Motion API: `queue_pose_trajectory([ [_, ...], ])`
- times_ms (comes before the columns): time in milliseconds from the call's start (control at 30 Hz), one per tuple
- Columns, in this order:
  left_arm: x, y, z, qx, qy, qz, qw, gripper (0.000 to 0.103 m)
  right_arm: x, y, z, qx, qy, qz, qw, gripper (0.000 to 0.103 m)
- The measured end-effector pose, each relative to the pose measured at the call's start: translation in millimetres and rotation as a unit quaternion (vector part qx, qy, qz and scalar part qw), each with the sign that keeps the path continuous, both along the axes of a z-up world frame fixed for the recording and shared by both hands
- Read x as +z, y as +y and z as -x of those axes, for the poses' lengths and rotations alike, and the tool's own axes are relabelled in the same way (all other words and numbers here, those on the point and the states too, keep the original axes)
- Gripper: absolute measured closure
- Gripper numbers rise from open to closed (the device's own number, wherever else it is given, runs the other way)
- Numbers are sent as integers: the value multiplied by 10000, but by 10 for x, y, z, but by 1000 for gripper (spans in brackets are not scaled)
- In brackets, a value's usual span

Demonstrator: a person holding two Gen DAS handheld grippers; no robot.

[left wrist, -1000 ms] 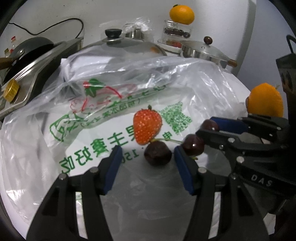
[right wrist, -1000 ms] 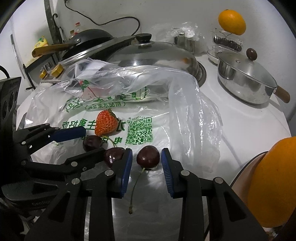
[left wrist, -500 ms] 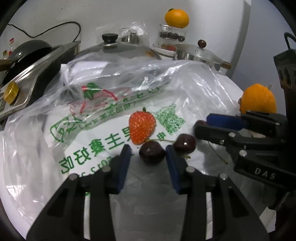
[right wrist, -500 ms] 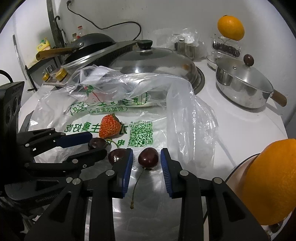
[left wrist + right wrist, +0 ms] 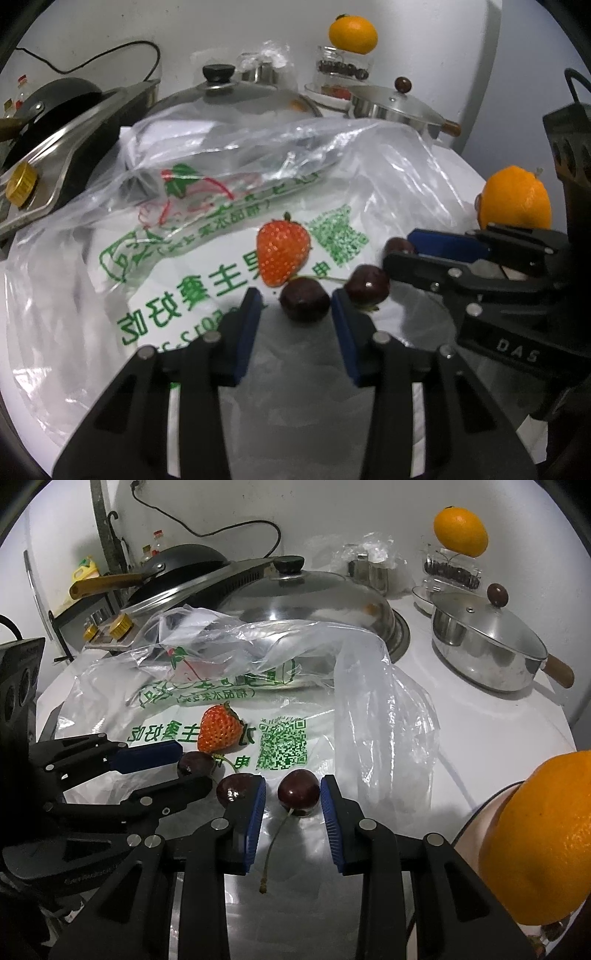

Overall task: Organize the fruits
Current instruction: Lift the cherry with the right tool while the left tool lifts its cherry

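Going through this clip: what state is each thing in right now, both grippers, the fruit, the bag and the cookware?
left gripper: jaws open around a cherry, gap on one side
right gripper: jaws open around the stemmed cherry, not pressing
middle cherry: loose between the grippers
strawberry: lying on the bag, untouched
plastic bag: spread flat, crumpled at the back
saucepan: lid on

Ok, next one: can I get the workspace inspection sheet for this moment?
Surface: white countertop, partly under a printed plastic bag.
Job's things: strawberry; left cherry, middle cherry, right cherry; near orange; far orange on a clear container.
Clutter: domed lid, saucepan, wok.
Grippers: left gripper straddles left cherry, right gripper right cherry; pads not pressing.
Cables: black cord on wall.
Surroundings: white wall.
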State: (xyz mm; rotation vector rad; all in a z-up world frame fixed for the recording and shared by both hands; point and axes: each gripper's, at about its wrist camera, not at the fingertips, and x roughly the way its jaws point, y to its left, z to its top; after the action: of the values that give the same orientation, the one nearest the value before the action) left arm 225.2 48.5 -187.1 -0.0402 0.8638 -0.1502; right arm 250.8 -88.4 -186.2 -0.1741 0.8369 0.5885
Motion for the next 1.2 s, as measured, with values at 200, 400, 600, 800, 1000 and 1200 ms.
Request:
queue_pose_trajectory([
  [200,-24,21,-74,57,117,116,9998,61,-36,1,-58,-66,38,61,10000,70],
  [400,-41,21,-91,16,91,180,9998,61,-64,1,-61,-69,56,71,9999,70],
  [600,-31,-1,-51,-51,-16,169,9998,63,-57,7,-48,-65,-32,133,9999,77],
  [800,-1,-23,-3,-101,-121,124,9998,73,-45,25,-19,-15,-68,144,9999,77],
  [1000,6,-14,33,-97,-153,132,9997,73,21,37,39,58,-149,122,9998,77],
  [1200,69,24,102,-73,-220,151,9996,73,87,23,90,84,-192,89,9997,77],
])
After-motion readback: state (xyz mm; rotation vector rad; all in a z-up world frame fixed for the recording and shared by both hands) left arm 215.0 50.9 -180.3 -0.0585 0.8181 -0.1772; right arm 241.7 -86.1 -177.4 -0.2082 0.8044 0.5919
